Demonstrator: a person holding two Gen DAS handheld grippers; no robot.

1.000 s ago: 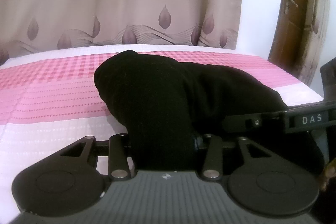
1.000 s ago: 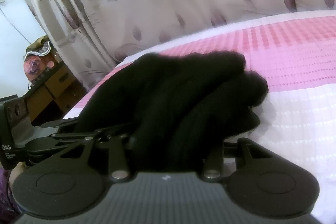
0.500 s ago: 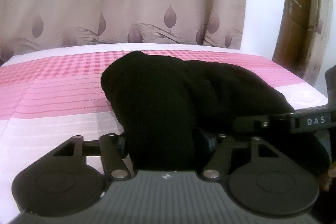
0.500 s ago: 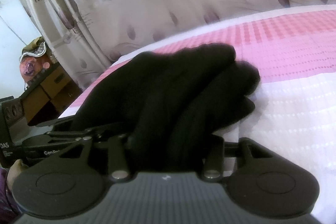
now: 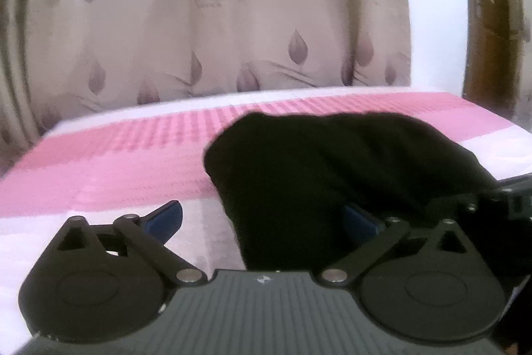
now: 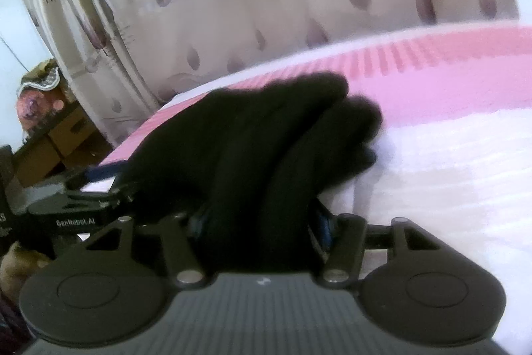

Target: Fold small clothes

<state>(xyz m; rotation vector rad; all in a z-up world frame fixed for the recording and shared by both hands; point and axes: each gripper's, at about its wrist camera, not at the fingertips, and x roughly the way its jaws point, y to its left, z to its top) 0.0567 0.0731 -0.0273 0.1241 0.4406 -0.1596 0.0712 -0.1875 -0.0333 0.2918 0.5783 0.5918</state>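
Letting go on both sides here: the left gripper (image 5: 262, 218) has its jaws opening, spread wide, the left blue pad clear of the cloth and the right one only just beside it, so nothing is pinched. The black garment (image 5: 326, 175) lies bunched on the pink-and-white bed (image 5: 99, 162), sagging between those jaws. Over on the right gripper (image 6: 262, 222), the jaws are opening too, with thick folds of the garment (image 6: 266, 138) between the pads; whether they press on it I can't tell. The curtain (image 5: 232, 39) hangs behind. To finish this release cleanly, I'd say let both pairs of jaws part fully first, then draw each gripper straight back and low, so no fold snags on a pad and drags the pile open.
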